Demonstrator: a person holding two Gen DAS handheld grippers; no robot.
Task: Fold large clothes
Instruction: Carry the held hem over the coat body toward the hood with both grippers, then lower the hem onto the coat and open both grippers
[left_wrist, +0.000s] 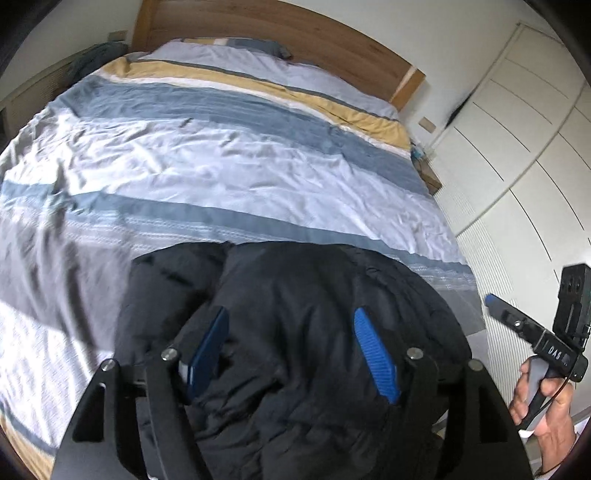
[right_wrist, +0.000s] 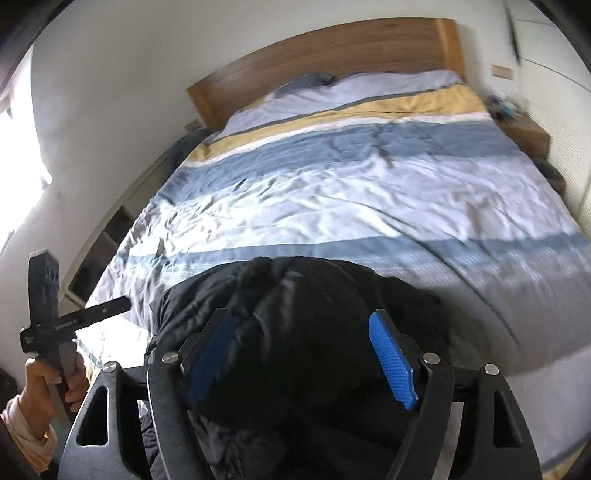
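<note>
A black puffy jacket (left_wrist: 295, 273) lies bunched in a thick heap at the foot of the bed, on the striped duvet (left_wrist: 221, 166). My left gripper (left_wrist: 290, 314) hangs over the heap with its blue pads (left_wrist: 375, 354) wide apart, gripping nothing. In the right wrist view the same jacket (right_wrist: 314, 288) sits below my right gripper (right_wrist: 301, 317), also open, its pads clear of the fabric. Each view shows the other gripper off to one side in a person's hand: the right gripper (left_wrist: 495, 302) at the right edge, the left gripper (right_wrist: 120, 305) at the left edge.
The bed has a wooden headboard (left_wrist: 295, 29) and a grey pillow (left_wrist: 255, 46) at the far end. White wardrobe doors (left_wrist: 517, 129) line the right side, with a small wooden nightstand (left_wrist: 430, 177) beside the bed. A low shelf (right_wrist: 110, 236) runs along the left wall.
</note>
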